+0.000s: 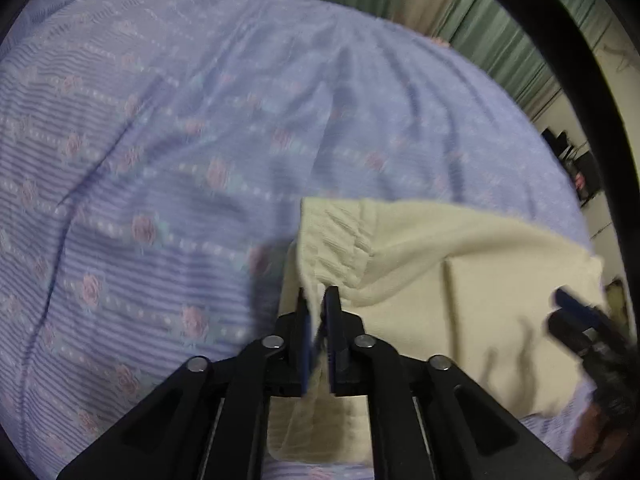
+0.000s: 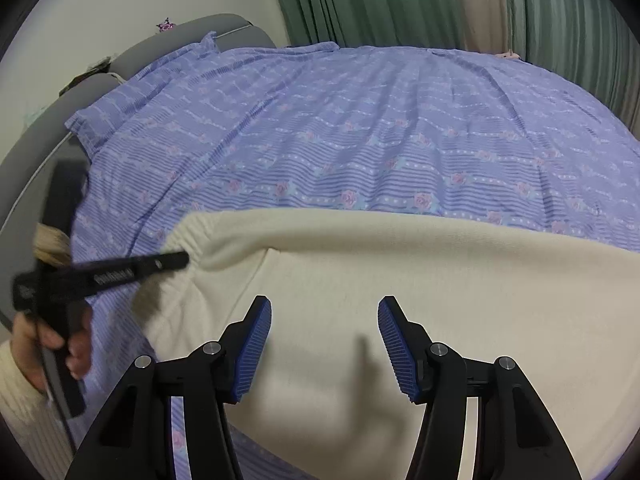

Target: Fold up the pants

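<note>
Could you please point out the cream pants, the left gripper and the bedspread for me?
cream pants point(image 2: 360, 276): right wrist view, flat middle.
left gripper point(image 1: 319, 300): left wrist view, between fingertips.
bedspread point(image 2: 340, 128): right wrist view, bare centre.

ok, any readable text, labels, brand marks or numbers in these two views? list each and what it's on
Nothing legible in either view.
White lettering on the side of the black left gripper, seen from the right wrist view: blurred, cannot be read.
Cream knit pants: no label or print visible.
Lilac striped floral bedspread: pattern only, no words.
Green pleated curtains: no text.
</note>
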{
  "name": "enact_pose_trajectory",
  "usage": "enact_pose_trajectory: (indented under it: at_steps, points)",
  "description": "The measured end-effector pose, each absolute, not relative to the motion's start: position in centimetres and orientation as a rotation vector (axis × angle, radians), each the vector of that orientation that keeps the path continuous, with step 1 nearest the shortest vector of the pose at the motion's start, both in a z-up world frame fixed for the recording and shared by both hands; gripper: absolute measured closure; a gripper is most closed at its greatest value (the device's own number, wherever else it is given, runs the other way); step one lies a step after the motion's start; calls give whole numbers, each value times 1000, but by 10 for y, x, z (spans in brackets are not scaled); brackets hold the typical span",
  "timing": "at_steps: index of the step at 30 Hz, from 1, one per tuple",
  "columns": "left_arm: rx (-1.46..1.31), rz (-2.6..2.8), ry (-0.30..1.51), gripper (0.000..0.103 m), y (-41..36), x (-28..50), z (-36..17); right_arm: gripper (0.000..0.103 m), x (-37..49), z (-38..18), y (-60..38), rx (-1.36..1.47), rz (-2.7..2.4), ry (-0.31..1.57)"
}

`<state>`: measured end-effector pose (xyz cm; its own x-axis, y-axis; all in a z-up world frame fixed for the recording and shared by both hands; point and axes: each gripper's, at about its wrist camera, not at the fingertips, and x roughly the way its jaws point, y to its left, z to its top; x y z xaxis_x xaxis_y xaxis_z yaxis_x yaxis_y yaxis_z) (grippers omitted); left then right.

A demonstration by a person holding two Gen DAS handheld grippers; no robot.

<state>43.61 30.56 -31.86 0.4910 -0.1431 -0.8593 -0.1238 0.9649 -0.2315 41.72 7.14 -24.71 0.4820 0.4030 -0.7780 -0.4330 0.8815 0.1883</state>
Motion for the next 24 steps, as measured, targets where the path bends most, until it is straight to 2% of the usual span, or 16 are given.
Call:
enact_pose_trajectory:
  at_steps: [1,2,4,9,12,19,24]
  points:
    - [-252,11,1071,75,305,437,-322,45,417,-247,71,-42,507,950]
    - [-236,58,1080,55,307,438,-324,45,416,-247,71,-44,507,954]
    - [-244,119,1064,44,314,435,-314,44,413,-241,65,-45,504,954]
    - [-84,149,975,41,299,405,-248,38,391,-200,43,-47,488,900]
    - [21,153,922,35,267,376,-200,37,367,-165,26,-64,490,860]
    - [5,26,854,17,187,307,-116,30,295,-78,-33,-72,483,791]
    - [-11,-115,793,16,126,275,-77,30,251,-30,-97,-77,381,747]
